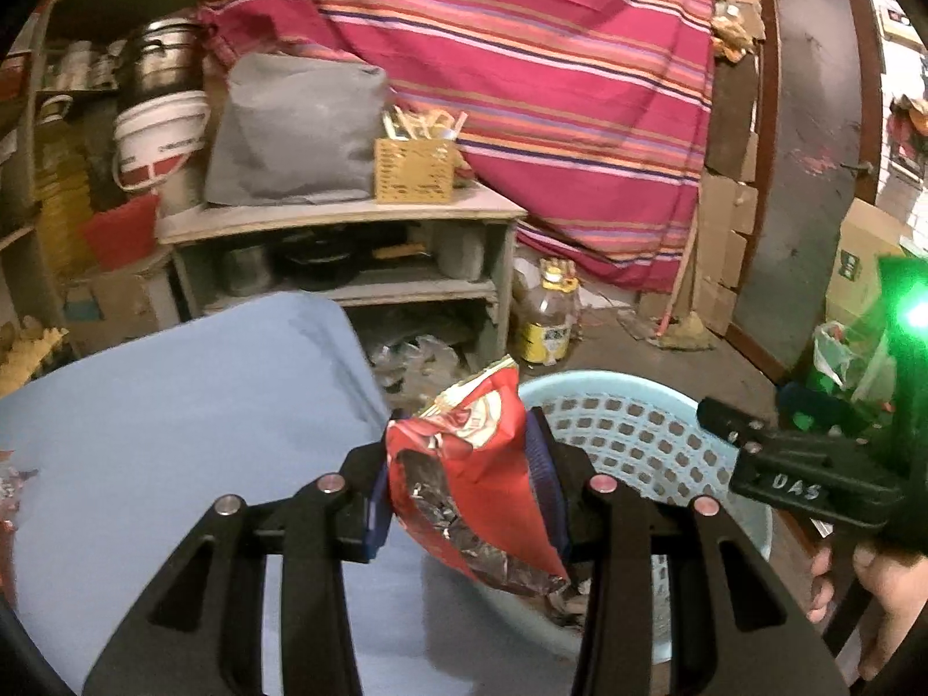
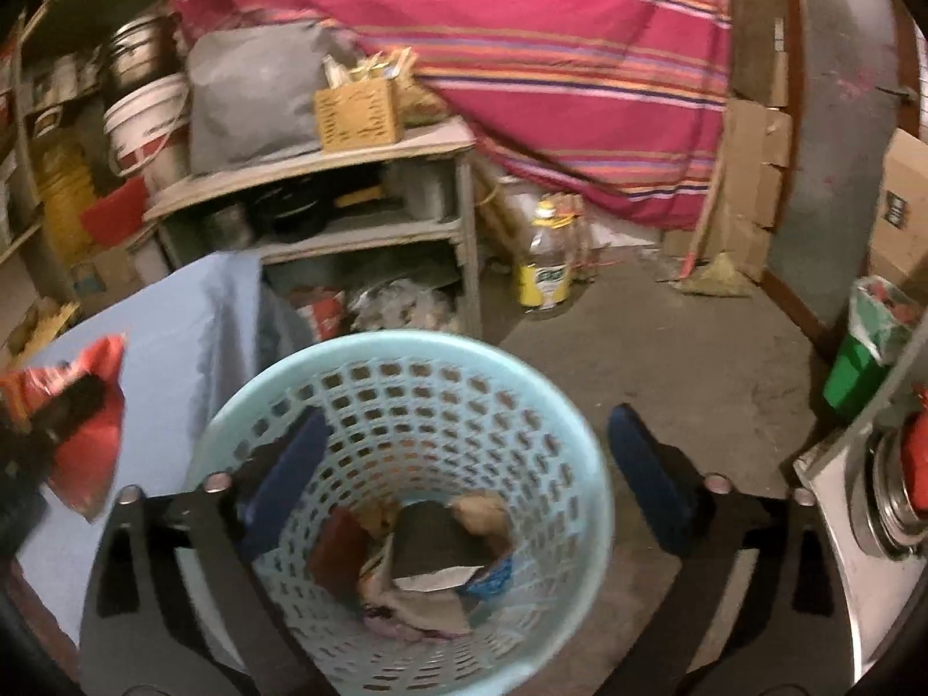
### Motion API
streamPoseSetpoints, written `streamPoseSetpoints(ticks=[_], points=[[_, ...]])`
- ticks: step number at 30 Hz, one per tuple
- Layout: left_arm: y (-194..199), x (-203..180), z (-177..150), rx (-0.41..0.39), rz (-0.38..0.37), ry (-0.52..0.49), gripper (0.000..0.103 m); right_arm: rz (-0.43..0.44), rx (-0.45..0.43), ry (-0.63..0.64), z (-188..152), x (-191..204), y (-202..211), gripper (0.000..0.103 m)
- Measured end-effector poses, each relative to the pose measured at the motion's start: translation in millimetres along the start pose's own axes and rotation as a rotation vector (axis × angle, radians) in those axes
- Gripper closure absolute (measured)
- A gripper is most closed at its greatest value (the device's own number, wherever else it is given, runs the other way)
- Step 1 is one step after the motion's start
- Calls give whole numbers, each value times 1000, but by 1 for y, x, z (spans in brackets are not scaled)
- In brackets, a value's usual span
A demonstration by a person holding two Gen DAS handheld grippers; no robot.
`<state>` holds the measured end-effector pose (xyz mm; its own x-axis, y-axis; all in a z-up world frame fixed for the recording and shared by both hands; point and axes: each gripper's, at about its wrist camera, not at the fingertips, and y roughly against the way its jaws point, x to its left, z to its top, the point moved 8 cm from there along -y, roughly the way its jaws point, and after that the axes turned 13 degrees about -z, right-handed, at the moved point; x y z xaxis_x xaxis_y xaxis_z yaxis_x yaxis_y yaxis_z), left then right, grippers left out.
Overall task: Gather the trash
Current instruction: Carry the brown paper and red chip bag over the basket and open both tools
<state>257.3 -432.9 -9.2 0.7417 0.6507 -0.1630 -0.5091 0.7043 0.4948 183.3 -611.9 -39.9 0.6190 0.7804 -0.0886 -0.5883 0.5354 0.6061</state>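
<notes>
Wrapper: red snack wrapper [image 1: 472, 481], crumpled, foil lining showing at its torn lower end; pinched between the blue pads of the left claw [image 1: 464, 490], top corner sticking up past the fingertips.
Left claw: closed on the wrapper, both pads pressing its sides; held over the edge of the blue cloth [image 1: 191, 417], just left of the basket.
Basket: pale blue plastic basket [image 2: 406, 348] with a perforated wall, on the floor directly below and ahead of the right claw [image 2: 470, 484]; scraps of paper and wrappers [image 2: 429, 557] lie at its bottom.
Right claw: jaws wide apart, nothing between them; poised over the basket's mouth, rim visible between the fingers.
Hand: fingers [image 1: 870, 586] gripping the right claw's handle, at the right of the left claw.
Beyond: grey shelf [image 1: 342, 214] ahead of both claws; bottle [image 2: 545, 267] on the floor ahead; striped red cloth [image 1: 522, 87] hanging behind.
</notes>
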Motion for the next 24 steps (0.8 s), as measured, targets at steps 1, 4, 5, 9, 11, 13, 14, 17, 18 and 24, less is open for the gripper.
streamPoseSetpoints(ticks=[1, 4, 5, 9, 11, 13, 14, 17, 18, 24], points=[[-8, -5, -3, 13, -9, -5, 62, -11, -4, -5, 0, -5, 1, 6], [-26, -16, -11, 41, -22, -13, 62, -28, -3, -13, -1, -15, -1, 5], [-31, -19, -13, 50, -30, -11, 62, -30, 0, -16, -2, -17, -1, 5], [-52, -30, -19, 77, -51, -10, 60, -32, 17, -54, -5, -27, -6, 5], [-60, -32, -21, 103, -68, 6, 40, -25, 22, -76, -5, -31, -7, 5], [-63, -29, -21, 112, -78, 31, 32, -20, 23, -90, -4, -33, -7, 5], [-63, -27, -20, 106, -71, 34, 31, -18, 23, -96, -4, -35, -7, 5], [-55, -21, -20, 103, -50, 27, 28, -21, 26, -103, -3, -37, -9, 5], [-52, -19, -20, 97, -41, 25, 28, -22, 27, -103, -2, -36, -10, 5], [-14, 15, -22, 57, 48, 21, 21, -9, 27, -88, -2, -23, -7, 5]])
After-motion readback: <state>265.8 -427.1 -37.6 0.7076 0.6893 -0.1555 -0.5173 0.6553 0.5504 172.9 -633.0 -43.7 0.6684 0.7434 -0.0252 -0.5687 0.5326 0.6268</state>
